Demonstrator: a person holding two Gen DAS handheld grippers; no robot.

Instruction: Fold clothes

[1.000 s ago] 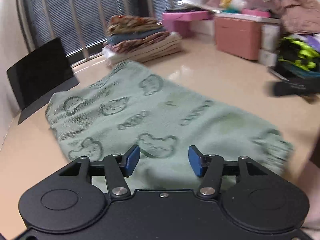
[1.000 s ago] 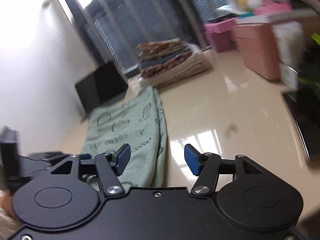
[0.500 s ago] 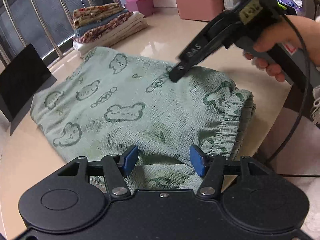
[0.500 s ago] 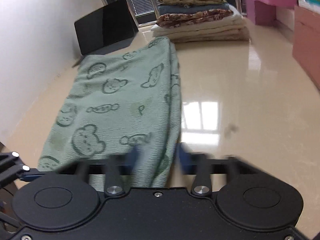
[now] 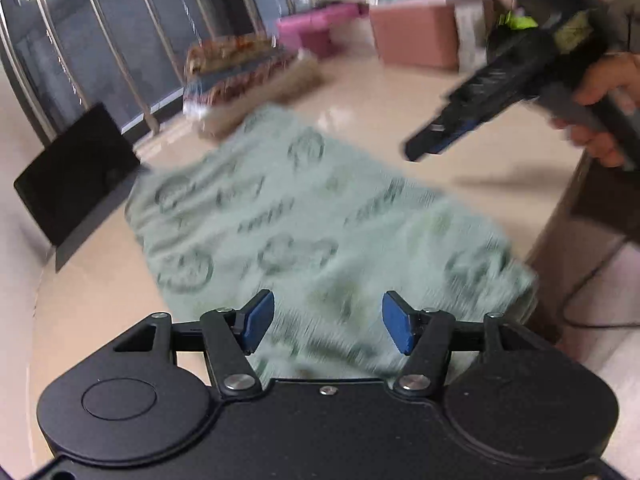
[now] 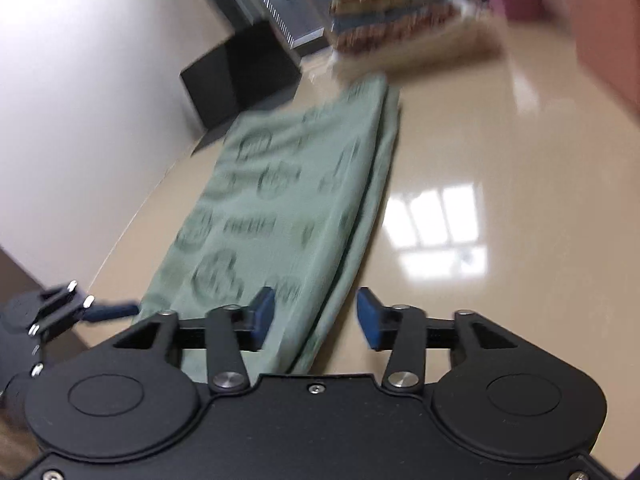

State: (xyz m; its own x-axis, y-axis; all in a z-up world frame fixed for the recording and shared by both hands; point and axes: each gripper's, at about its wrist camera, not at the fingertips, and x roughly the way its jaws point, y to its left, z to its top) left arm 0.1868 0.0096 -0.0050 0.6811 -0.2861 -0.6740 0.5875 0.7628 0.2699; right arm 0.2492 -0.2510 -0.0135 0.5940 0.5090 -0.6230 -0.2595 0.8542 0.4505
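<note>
Green trousers [image 5: 304, 224] lie flat on the bench [image 6: 500, 184], long axis running away from me; my left tool [image 5: 328, 322], spread, hovers over what seems the waistband, my right tool [image 6: 316, 312], just reopening, empty, straddles their right edge.

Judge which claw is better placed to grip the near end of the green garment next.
Left, probably. The left claw is open, low over the near end of the green garment, cloth showing between its pads. The right claw, jaws just opened and empty, hangs raised off to the side.
</note>
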